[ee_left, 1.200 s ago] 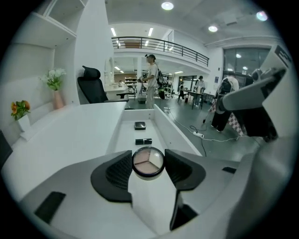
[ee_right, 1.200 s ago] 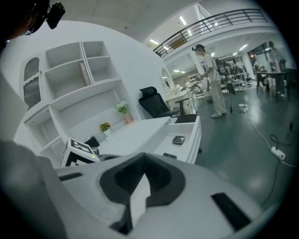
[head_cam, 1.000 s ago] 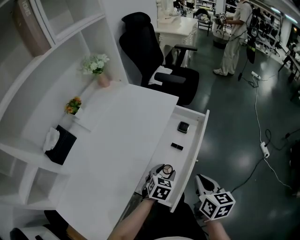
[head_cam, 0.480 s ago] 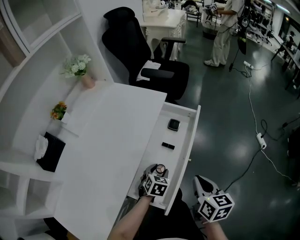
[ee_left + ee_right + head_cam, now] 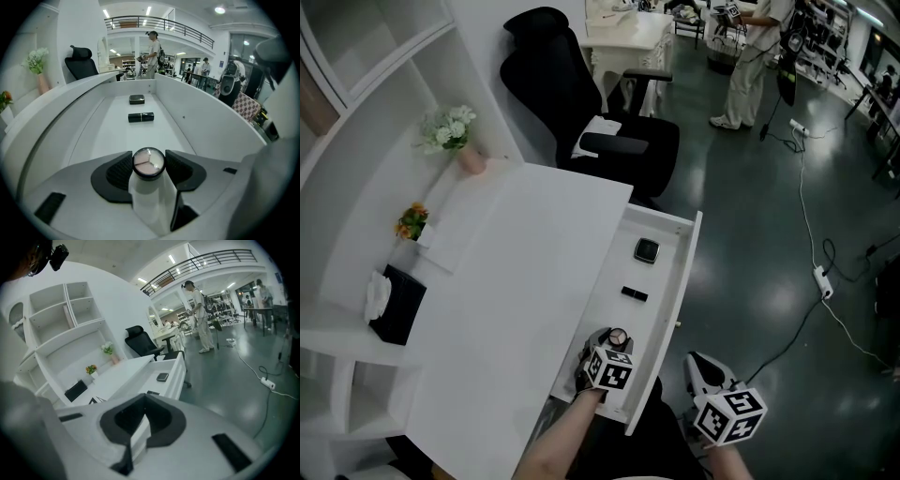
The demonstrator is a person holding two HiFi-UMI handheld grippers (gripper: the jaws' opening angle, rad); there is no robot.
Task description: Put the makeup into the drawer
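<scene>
White over the desk (image 5: 506, 300) and drawer (image 5: 619, 267), black for the lipstick tube (image 5: 634, 294), square compact (image 5: 647, 249), office chair (image 5: 567, 84) at upper centre and tissue box (image 5: 403, 309) at left, pale pink inside the black-rimmed round compact (image 5: 148, 163), black-and-white square markers on the left gripper (image 5: 616, 338) and right gripper (image 5: 700, 360) cubes.

Head view: high, looking steeply down over tabletop (image 5: 516, 272) and open drawer (image 5: 666, 281). Left gripper view: close, low inside the drawer, facing along it. Right gripper view: farther back, seeing that drawer obliquely.
</scene>
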